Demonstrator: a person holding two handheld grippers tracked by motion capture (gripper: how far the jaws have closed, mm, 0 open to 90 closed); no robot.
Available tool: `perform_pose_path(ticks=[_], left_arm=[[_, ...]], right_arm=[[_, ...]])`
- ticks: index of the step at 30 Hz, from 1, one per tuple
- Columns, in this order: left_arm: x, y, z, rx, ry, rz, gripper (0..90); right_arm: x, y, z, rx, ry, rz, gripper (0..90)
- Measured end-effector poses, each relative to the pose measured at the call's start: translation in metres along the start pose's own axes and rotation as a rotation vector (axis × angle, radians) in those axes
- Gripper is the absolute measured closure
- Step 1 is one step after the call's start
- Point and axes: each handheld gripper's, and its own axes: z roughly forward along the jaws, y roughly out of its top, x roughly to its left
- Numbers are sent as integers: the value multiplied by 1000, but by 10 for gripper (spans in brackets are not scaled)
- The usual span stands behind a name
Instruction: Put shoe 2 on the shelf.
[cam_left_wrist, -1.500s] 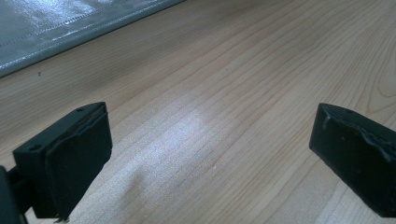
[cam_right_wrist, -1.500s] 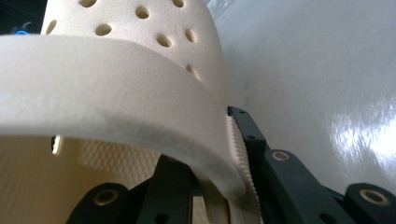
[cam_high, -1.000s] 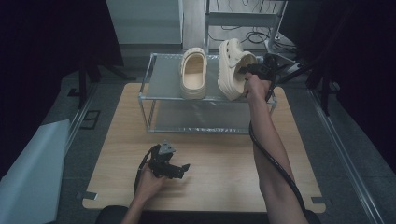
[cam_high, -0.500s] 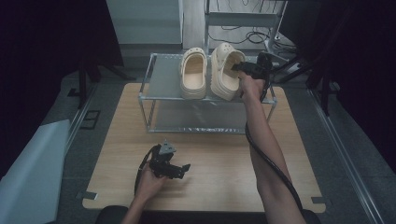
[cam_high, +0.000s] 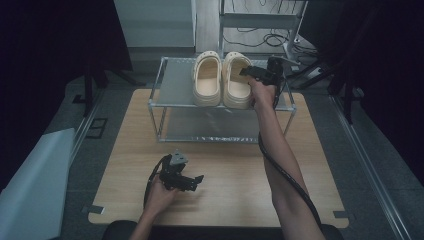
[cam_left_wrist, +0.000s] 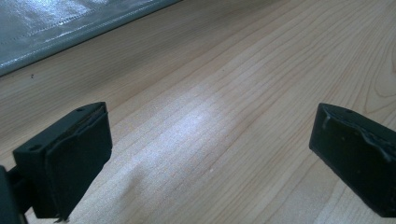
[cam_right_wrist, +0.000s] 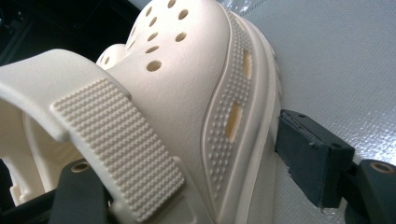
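Righted since a second before: right clog (cam_high: 237, 80), then tipped on edge, now flat on the shelf rack's (cam_high: 175, 87) top tier, sole down. Lay with long axis running away from the person, toe at the far end, heel strap near. Sat just beside the left clog (cam_high: 207, 79), parallel, same heading. Right gripper (cam_high: 256, 73) at the heel's outer side, jaws just been opening, straddling the clog wall, outer pad seemingly just clear of it. Left gripper (cam_high: 192, 181) low over the wooden table (cam_high: 225, 175), jaws spread wide, nothing between.
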Motion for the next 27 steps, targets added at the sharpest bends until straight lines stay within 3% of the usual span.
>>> perform_pose_path(ticks=[9,11,19,27], left_arm=[[0,1,-1,-4,0,4,0],[0,1,-1,-4,0,4,0],[-1,2,-1,-6,-2,5,0],[-1,2,-1,-9,-1,3,0]], right_arm=[[3,-2,4,8,-12,3,227],[2,-2,4,27,23,8,124],[3,3,-9,24,97,-16,133],[-1,5,-20,33,128,-67,137]])
